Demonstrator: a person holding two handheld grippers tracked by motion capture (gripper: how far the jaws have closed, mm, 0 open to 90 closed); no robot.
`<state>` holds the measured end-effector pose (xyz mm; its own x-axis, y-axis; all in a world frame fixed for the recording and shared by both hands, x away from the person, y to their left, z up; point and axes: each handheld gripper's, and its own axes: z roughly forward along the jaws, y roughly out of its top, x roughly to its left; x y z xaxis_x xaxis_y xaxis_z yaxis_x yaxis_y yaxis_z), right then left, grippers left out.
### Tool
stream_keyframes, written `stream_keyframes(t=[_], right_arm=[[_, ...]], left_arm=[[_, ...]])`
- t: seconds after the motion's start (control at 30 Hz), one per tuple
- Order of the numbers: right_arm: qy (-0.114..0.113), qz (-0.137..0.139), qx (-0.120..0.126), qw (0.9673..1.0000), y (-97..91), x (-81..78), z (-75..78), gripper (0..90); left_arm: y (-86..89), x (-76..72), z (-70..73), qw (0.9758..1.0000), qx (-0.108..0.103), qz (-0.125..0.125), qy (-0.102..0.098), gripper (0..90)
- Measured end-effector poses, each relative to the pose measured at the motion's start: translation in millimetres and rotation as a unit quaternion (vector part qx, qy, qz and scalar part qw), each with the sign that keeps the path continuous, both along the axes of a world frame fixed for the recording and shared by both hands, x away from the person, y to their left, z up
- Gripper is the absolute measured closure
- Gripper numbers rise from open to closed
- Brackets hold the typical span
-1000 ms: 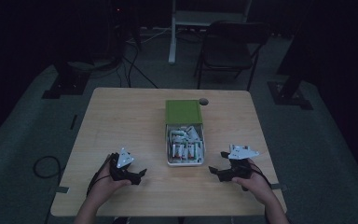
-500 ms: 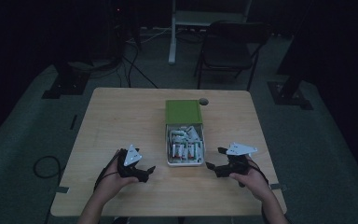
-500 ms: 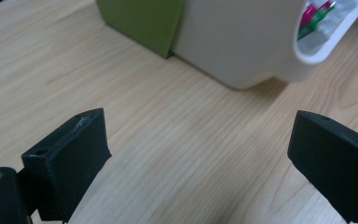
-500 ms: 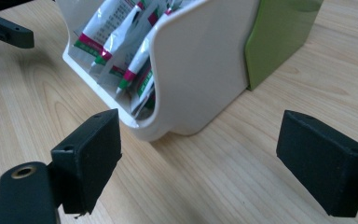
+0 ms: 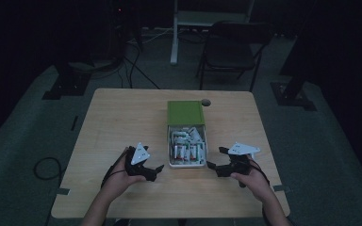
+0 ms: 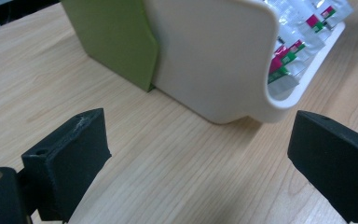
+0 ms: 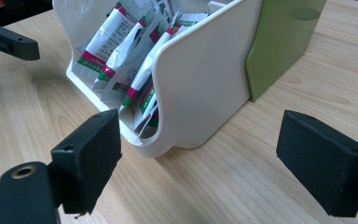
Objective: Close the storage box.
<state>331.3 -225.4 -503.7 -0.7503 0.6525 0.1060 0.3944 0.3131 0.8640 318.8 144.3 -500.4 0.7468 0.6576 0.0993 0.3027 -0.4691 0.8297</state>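
High view: white tray (image 5: 171, 149) of sachets (image 5: 186, 148) w/ green lid (image 5: 185, 112) sits mid-tabletop (image 5: 122, 117). Left claw (image 5: 152, 172) and right claw (image 5: 217, 165) flank it, both agape, empty. Approach step, judged; next needs closing in on tray's front corners.

Sachets (image 7: 121, 51) in the white tray (image 7: 200, 79): each carries lines of small dark print on its white face, above green and magenta bands at the end. The print is too small and blurred to read. No other lettering, number or sign is legible.
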Motion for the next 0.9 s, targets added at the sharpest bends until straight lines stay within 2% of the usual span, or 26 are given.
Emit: stream_keyframes(t=[0.17, 0.4, 0.5, 0.7, 0.9], right_arm=[[0.0, 0.0, 0.006, 1.0, -0.1, 3.8, 4.2, 13.4], [-0.004, 0.001, 0.011, 0.9999, 5.0, 9.0, 8.1, 13.5], [-0.005, 0.004, 0.006, 1.0, 7.6, 10.0, 6.9, 13.5], [-0.004, 0.001, 0.004, 1.0, 9.5, 11.8, 5.1, 13.6], [-0.003, -0.009, 0.003, 0.9999, 7.5, 16.0, 3.8, 13.8]], left_arm=[[-6.7, 2.8, 3.3, 0.9997, -0.025, -0.003, -0.006, 5.3], [-13.0, 7.9, 5.4, 0.9997, -0.02, -0.007, -0.011, 5.3], [-14.5, 9.5, 7.7, 0.9996, -0.025, -0.011, -0.012, 5.3], [-17.8, 14.9, 8.8, 0.9996, -0.019, -0.014, -0.014, 5.3], [-19.7, 22.7, 7.1, 0.9997, -0.02, -0.008, -0.014, 5.3]])
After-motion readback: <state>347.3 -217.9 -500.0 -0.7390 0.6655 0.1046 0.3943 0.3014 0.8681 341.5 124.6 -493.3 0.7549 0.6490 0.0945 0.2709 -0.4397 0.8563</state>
